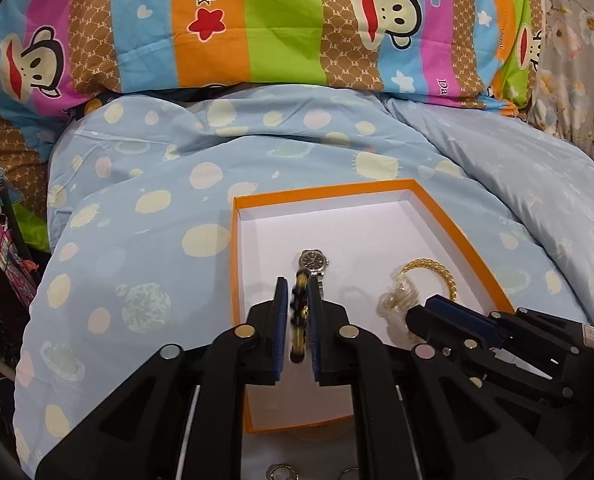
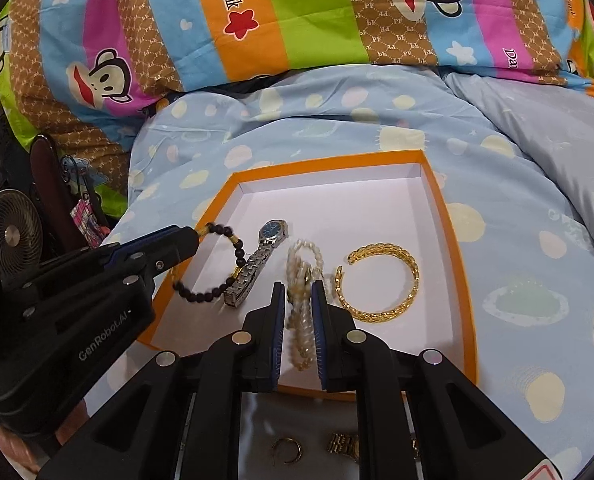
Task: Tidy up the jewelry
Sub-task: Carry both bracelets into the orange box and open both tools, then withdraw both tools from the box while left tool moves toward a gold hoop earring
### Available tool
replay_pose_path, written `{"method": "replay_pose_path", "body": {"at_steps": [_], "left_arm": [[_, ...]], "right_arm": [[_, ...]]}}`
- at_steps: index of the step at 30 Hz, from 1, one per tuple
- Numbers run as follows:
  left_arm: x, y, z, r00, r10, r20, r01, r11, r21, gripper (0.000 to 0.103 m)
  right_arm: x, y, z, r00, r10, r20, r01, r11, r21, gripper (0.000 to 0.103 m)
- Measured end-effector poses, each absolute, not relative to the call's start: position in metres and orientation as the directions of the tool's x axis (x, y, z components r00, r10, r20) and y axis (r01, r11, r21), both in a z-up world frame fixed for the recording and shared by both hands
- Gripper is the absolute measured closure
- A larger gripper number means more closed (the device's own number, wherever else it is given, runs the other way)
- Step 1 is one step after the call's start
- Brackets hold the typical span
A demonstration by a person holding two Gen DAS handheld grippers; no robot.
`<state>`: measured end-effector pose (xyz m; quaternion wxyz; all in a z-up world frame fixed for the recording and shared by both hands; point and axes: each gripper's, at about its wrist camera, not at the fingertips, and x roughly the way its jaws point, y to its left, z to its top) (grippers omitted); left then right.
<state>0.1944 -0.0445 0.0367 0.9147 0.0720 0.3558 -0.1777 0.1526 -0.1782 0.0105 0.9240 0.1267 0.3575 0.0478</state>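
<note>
An orange box with a white inside (image 1: pixel 377 224) (image 2: pixel 337 192) lies on the blue bedcover. In it are a silver watch (image 1: pixel 314 261) (image 2: pixel 257 260) and a gold chain bracelet (image 1: pixel 437 276) (image 2: pixel 385 280). My left gripper (image 1: pixel 299 292) (image 2: pixel 195 236) is shut on a dark bead bracelet (image 1: pixel 300 312) (image 2: pixel 213 264) that hangs over the box's left part. My right gripper (image 2: pixel 299 286) (image 1: pixel 429 304) is shut on a pearl bracelet (image 2: pixel 303 300) (image 1: pixel 397 300) low over the box's middle.
Small pieces lie on the bedcover in front of the box: a gold ring (image 2: pixel 287 450) and a gold watch (image 2: pixel 343 446). A striped cartoon pillow (image 1: pixel 257 20) lies behind. A small fan (image 2: pixel 15 236) and clutter stand at the left.
</note>
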Motion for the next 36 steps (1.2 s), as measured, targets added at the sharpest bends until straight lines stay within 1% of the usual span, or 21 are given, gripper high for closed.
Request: {"method": "replay_pose_path", "body": {"at_steps": [1, 2, 4, 8, 10, 11, 17, 20, 22, 24, 25, 29, 31, 36], "left_arm": [[0.194, -0.044, 0.037, 0.686, -0.272, -0.675, 0.371, 0.929, 0.004, 0.082], [0.194, -0.043, 0.037, 0.689, -0.271, -0.672, 0.366, 0.931, 0.0, 0.071], [0.192, -0.041, 0.038, 0.702, -0.264, -0.661, 0.354, 0.935, 0.002, 0.061], [0.184, -0.039, 0.041, 0.727, -0.243, -0.642, 0.332, 0.943, 0.019, 0.049], [0.18, -0.037, 0.042, 0.734, -0.238, -0.635, 0.321, 0.947, 0.016, 0.045], [0.177, -0.036, 0.043, 0.739, -0.235, -0.632, 0.316, 0.949, 0.016, 0.044], [0.158, -0.03, 0.044, 0.735, -0.236, -0.636, 0.307, 0.952, 0.002, 0.043], [0.144, -0.026, 0.043, 0.737, -0.227, -0.636, 0.3, 0.954, 0.008, 0.043], [0.134, -0.023, 0.042, 0.735, -0.228, -0.639, 0.299, 0.954, 0.003, 0.042], [0.12, -0.015, 0.039, 0.728, -0.229, -0.646, 0.291, 0.957, -0.011, 0.037], [0.114, -0.011, 0.037, 0.726, -0.229, -0.648, 0.285, 0.958, -0.02, 0.032], [0.083, 0.013, 0.027, 0.711, -0.23, -0.664, 0.259, 0.964, -0.057, 0.031], [0.072, 0.023, 0.022, 0.703, -0.225, -0.674, 0.246, 0.967, -0.066, 0.031], [0.051, 0.043, 0.006, 0.668, -0.217, -0.712, 0.215, 0.972, -0.094, 0.031]], "right_arm": [[0.152, -0.179, 0.011, 0.743, 0.178, -0.645, 0.004, 0.963, 0.269, 0.086], [0.151, -0.18, 0.012, 0.746, 0.176, -0.642, 0.006, 0.962, 0.271, 0.085], [0.149, -0.183, 0.013, 0.755, 0.17, -0.633, 0.015, 0.961, 0.276, 0.078], [0.139, -0.188, 0.018, 0.774, 0.157, -0.613, 0.03, 0.959, 0.283, 0.07], [0.13, -0.191, 0.022, 0.787, 0.148, -0.599, 0.038, 0.957, 0.286, 0.064], [0.126, -0.192, 0.024, 0.792, 0.144, -0.593, 0.041, 0.957, 0.287, 0.063], [0.089, -0.199, 0.031, 0.819, 0.108, -0.563, 0.072, 0.955, 0.289, 0.059], [0.066, -0.202, 0.03, 0.825, 0.081, -0.56, 0.097, 0.955, 0.282, 0.055], [0.05, -0.203, 0.026, 0.82, 0.059, -0.569, 0.113, 0.958, 0.262, 0.054], [0.033, -0.203, 0.02, 0.812, 0.03, -0.583, 0.131, 0.964, 0.233, 0.053], [0.024, -0.203, 0.017, 0.806, 0.021, -0.592, 0.139, 0.965, 0.223, 0.053], [-0.004, -0.21, 0.006, 0.782, 0.035, -0.622, 0.159, 0.954, 0.253, 0.053], [-0.013, -0.212, 0.004, 0.781, 0.032, -0.624, 0.17, 0.95, 0.261, 0.049], [-0.014, -0.214, -0.001, 0.761, 0.047, -0.647, 0.172, 0.947, 0.271, 0.048]]}}
